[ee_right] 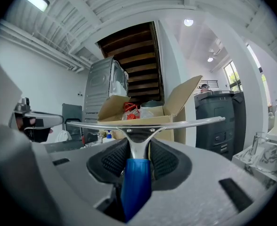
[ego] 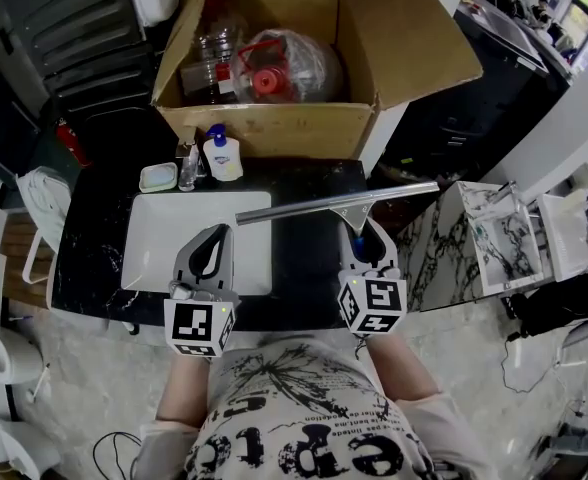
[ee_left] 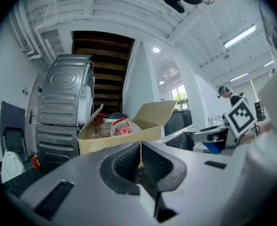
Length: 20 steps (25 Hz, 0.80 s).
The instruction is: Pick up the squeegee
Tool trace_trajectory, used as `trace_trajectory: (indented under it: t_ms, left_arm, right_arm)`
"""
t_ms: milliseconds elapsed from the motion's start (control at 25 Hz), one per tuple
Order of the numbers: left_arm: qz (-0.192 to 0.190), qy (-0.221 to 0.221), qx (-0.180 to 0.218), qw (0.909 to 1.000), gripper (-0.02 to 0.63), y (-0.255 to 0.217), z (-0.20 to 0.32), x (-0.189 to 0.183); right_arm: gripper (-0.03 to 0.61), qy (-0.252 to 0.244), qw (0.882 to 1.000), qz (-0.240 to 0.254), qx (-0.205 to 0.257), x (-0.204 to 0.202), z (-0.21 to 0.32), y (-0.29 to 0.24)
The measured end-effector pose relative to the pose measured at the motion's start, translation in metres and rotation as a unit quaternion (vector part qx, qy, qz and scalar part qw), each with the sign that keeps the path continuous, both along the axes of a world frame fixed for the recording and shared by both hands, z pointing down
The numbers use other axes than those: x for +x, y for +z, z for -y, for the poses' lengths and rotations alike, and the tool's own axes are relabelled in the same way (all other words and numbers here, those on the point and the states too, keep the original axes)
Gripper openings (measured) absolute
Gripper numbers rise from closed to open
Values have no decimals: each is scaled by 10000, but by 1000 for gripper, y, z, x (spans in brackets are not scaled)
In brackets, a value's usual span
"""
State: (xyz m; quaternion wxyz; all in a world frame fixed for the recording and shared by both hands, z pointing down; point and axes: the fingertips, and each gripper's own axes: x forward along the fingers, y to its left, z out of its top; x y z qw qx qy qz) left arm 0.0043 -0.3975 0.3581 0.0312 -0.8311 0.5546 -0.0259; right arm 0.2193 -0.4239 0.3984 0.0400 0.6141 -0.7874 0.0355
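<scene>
The squeegee [ego: 334, 204] has a long metal blade and a blue handle [ee_right: 136, 182]. In the head view the blade stretches level over the black counter [ego: 304, 278], from above the white basin [ego: 154, 243] out to the right. My right gripper [ego: 362, 232] is shut on its metal neck [ee_right: 137, 142], and the handle runs back between the jaws. My left gripper [ego: 214, 238] hovers over the basin, jaws shut with nothing in them; in the left gripper view its pads [ee_left: 128, 161] meet.
An open cardboard box [ego: 274, 128] of plastic bottles stands behind the counter. A soap bottle [ego: 222, 156] and a small dish [ego: 158, 177] sit at the basin's back edge. Marble slabs [ego: 444, 258] lie to the right. A metal washing machine [ee_left: 63, 98] stands at the left.
</scene>
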Motion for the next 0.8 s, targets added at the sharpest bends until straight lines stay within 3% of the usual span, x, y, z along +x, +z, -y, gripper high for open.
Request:
trace_trajectory:
  t_ms: [800]
  left_arm:
    - [41,20,56,10000,12,5,5,6]
  right_arm:
    - [135,-9,9997,93,-221,1,6,9]
